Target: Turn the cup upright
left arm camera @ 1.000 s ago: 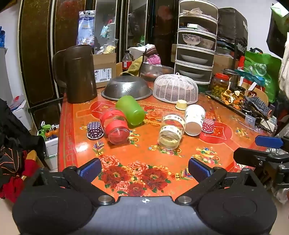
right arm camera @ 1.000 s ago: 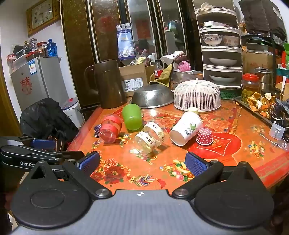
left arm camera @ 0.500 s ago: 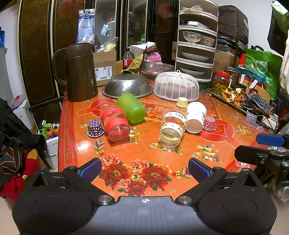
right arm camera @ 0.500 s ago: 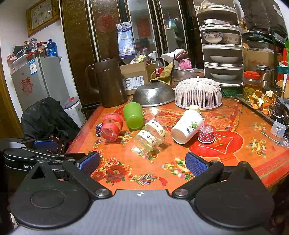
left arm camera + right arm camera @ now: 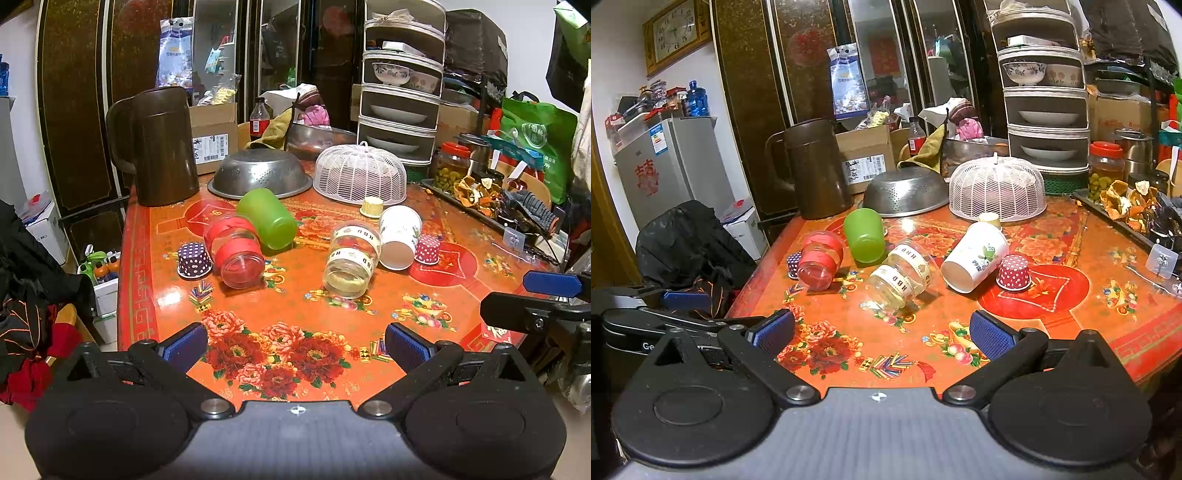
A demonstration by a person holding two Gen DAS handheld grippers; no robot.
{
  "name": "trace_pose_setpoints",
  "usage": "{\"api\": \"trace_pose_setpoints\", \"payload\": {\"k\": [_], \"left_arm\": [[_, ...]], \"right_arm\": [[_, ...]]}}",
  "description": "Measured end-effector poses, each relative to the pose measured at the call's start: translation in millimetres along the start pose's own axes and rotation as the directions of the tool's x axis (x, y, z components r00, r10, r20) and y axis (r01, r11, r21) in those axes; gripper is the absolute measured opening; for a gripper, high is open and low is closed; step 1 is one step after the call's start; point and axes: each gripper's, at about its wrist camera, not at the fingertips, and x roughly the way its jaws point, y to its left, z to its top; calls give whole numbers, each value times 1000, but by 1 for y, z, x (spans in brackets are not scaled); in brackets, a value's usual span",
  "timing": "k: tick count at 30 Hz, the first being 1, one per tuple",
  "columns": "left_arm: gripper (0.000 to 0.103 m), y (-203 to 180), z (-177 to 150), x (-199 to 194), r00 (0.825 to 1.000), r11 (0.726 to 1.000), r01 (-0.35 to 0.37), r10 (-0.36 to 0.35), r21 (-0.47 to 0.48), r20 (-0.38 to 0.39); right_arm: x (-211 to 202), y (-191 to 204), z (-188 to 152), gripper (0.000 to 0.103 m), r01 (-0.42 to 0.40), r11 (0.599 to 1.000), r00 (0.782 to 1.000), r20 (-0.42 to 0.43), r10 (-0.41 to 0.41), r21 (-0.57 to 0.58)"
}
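Several cups lie on their sides on the red floral table (image 5: 258, 354): a green cup (image 5: 266, 218) (image 5: 864, 234), a clear cup with red bands (image 5: 234, 251) (image 5: 820, 260), a clear cup with white lettered bands (image 5: 352, 258) (image 5: 901, 277) and a white paper cup (image 5: 399, 236) (image 5: 973, 256). My left gripper (image 5: 293, 345) is open and empty at the table's near edge. My right gripper (image 5: 881, 332) is open and empty, also short of the cups. Each gripper shows at the side of the other's view.
A purple dotted cupcake liner (image 5: 194, 259) and a red dotted one (image 5: 427, 250) sit upside down by the cups. Behind stand a brown jug (image 5: 159, 147), a steel colander (image 5: 260, 173), a white mesh food cover (image 5: 360, 174) and a tray of clutter (image 5: 491, 199) at right.
Both grippers have drifted slightly; the view has shifted a little. The cups have not moved and both grippers stay open.
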Motion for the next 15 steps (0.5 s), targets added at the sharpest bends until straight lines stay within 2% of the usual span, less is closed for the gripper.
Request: {"api": "trace_pose_setpoints", "payload": {"k": [15], "left_arm": [[103,0,-1,0,1000,1000,-9,9,-8,-10]], "right_arm": [[1,-1,0,102,-4,1000,1000,-1,4,3]]}}
